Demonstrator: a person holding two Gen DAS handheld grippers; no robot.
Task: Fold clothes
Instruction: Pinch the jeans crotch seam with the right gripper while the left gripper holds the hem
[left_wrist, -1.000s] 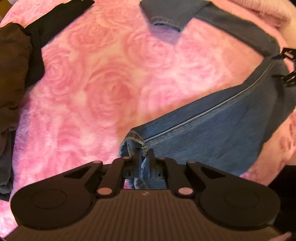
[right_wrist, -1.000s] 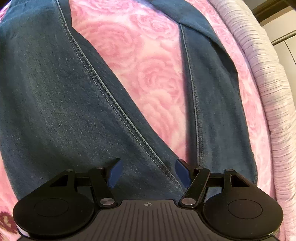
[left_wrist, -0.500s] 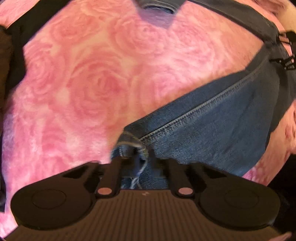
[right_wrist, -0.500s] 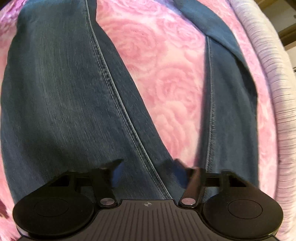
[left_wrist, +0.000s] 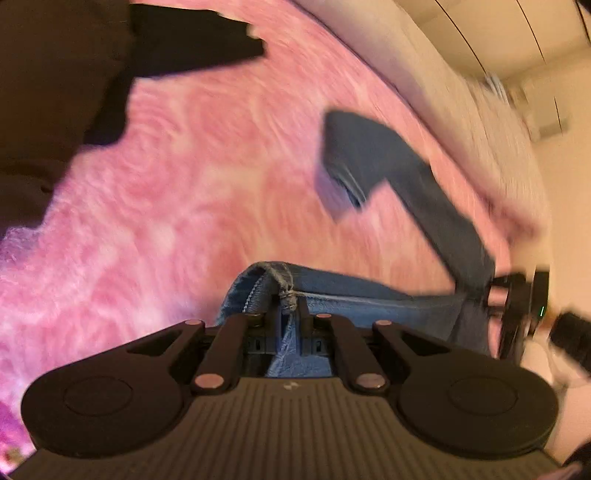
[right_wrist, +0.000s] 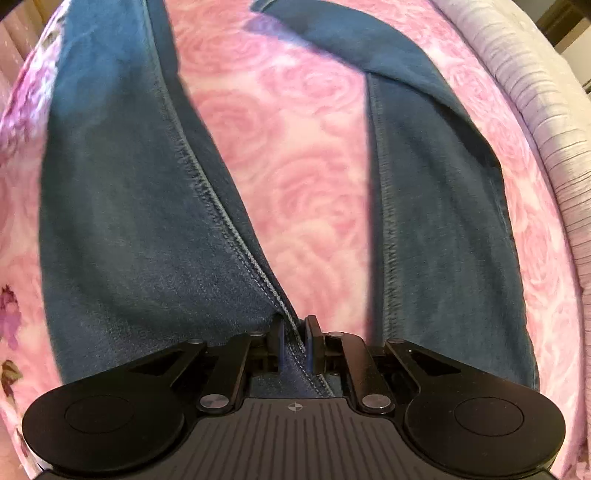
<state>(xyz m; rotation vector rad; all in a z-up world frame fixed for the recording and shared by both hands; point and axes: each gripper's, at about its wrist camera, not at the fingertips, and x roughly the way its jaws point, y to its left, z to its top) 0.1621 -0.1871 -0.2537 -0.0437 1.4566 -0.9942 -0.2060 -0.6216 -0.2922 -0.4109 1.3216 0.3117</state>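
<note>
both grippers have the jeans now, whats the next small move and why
Probably carry the held leg across onto the other one. The left hand-held gripper is shut on the hem of the jeans, the right hand-held gripper is shut on the seam near the crotch, and the other leg lies apart across bare pink blanket, so the legs are not yet stacked.

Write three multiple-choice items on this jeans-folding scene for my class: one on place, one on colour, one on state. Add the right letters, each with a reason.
1. Where do the jeans lie?
A. on a wooden floor
B. on the pink rose blanket
C. in a basket

2. What colour are the jeans?
A. blue
B. white
C. red

3. How is the right gripper?
A. wide open
B. shut on a sock
C. shut on the jeans

Answers: 1 B, rose-patterned pink shows around and between both legs. 2 A, the denim is blue in both views. 3 C, its fingers clamp the stitched seam.
</note>
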